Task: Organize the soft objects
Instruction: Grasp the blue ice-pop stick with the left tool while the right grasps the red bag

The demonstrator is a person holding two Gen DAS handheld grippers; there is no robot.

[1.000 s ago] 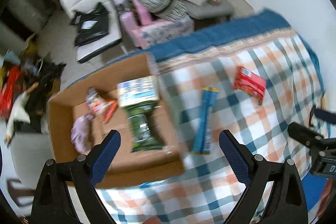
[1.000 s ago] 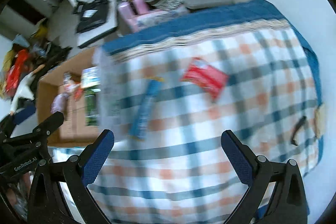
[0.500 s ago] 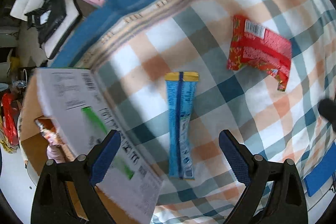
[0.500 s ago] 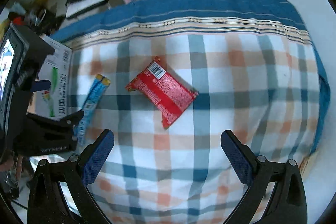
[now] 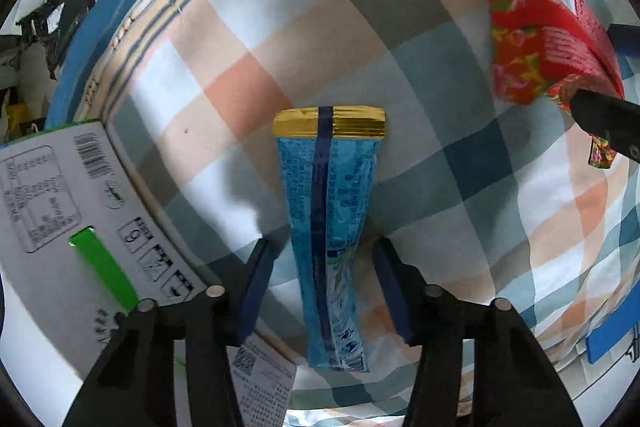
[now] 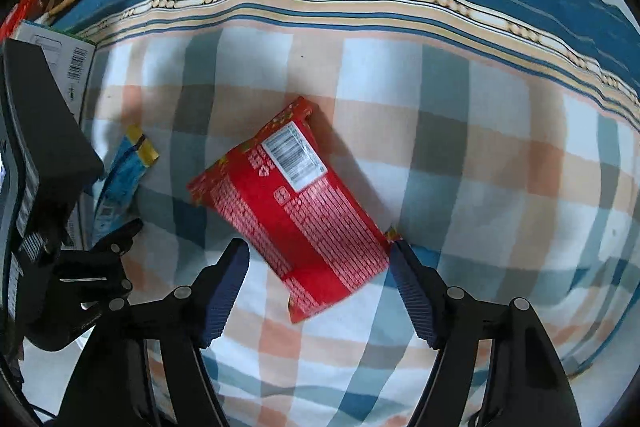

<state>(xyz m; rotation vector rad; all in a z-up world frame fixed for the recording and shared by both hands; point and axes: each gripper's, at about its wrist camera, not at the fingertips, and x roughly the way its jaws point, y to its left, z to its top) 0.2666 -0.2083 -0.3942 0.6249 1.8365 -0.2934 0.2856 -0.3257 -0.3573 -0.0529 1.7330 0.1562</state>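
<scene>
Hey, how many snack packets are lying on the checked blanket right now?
2. The blue packet lies between the left gripper's open fingers, next to the box flap. The red packet lies between the right gripper's open fingers. Others may be out of view.

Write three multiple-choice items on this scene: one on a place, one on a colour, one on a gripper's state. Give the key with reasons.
1. Where does the blue packet lie?
A. on the checked cloth
B. inside a box
C. on a chair

2. What colour is the blue packet's far sealed end?
A. silver
B. gold
C. red

3. How does the right gripper stand at the red packet?
A. shut on it
B. far above it
C. open, one finger at each side

Key: 1 A, the packet rests flat on the cloth between the left gripper fingers. 2 B, a gold band crosses that end. 3 C, gaps show at both fingers.
</scene>
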